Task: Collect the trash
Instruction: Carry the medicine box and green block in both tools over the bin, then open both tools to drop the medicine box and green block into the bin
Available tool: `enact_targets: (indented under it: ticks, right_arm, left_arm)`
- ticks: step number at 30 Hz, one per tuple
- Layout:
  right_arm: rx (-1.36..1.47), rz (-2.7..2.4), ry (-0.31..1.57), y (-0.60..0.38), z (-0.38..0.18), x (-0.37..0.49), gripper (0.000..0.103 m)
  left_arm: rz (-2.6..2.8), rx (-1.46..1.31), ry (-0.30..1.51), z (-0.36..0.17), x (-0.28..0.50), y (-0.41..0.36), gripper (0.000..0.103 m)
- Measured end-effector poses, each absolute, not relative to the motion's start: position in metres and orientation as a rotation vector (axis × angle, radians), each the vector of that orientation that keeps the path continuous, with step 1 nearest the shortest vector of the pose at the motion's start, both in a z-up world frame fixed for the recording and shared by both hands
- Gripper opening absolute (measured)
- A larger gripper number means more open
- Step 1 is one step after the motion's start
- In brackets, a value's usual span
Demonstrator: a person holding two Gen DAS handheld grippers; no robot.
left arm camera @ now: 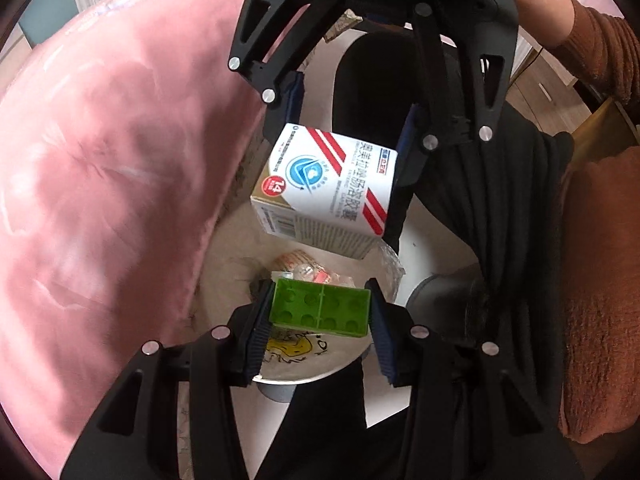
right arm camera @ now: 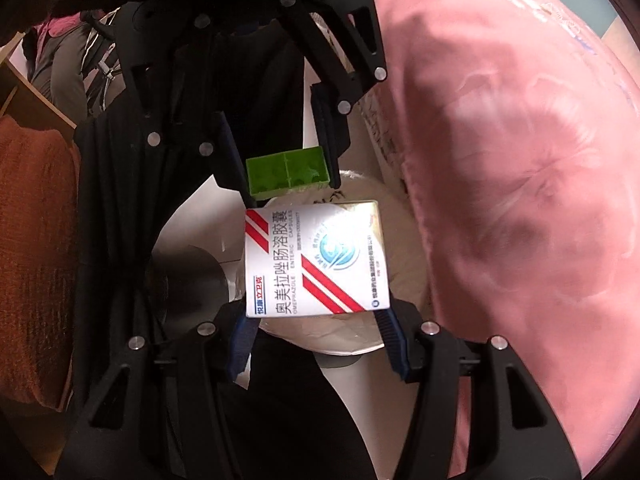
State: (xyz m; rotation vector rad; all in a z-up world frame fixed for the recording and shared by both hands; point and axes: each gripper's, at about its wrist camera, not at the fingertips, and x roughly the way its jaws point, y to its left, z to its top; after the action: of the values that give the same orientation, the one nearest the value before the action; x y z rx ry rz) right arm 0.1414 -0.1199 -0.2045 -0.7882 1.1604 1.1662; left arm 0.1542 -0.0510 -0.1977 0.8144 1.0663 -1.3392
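Both tools hang over the bin (left arm camera: 240,280), ready to drop. The left gripper (left arm camera: 320,312) clamps a green block (left arm camera: 320,310); the right gripper (right arm camera: 316,316) clamps a medicine box (right arm camera: 316,260). Next, I judge, each must loosen its fingers squarely above the bin's mouth.

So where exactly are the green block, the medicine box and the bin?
green block (left arm camera: 320,312), left wrist view, studded face.
medicine box (right arm camera: 316,260), right wrist view, printed front.
bin (left arm camera: 320,374), left wrist view, near rim.
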Motion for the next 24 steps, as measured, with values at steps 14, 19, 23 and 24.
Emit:
enact_targets:
  ticks: [14, 19, 23, 24]
  right_arm:
    - [-0.769, 1.17, 1.224, -0.112, -0.23, 0.152, 0.055]
    - [-0.778, 1.166, 1.213, -0.112, -0.228, 0.155, 0.057]
    - [-0.78, 1.139, 1.19, -0.113, -0.228, 0.159, 0.072]
    - [-0.779, 1.136, 1.187, -0.113, -0.227, 0.159, 0.074]
  left_arm:
    - [-1.348, 0.8, 1.088, -0.227, 0.158, -0.057, 0.048]
    - [-1.35, 0.802, 1.082, -0.233, 0.156, -0.058, 0.053]
    - [-1.33, 0.789, 1.071, -0.24, 0.153, -0.061, 0.076]
    - [-1.329, 0.783, 1.067, -0.24, 0.154, -0.06, 0.083]
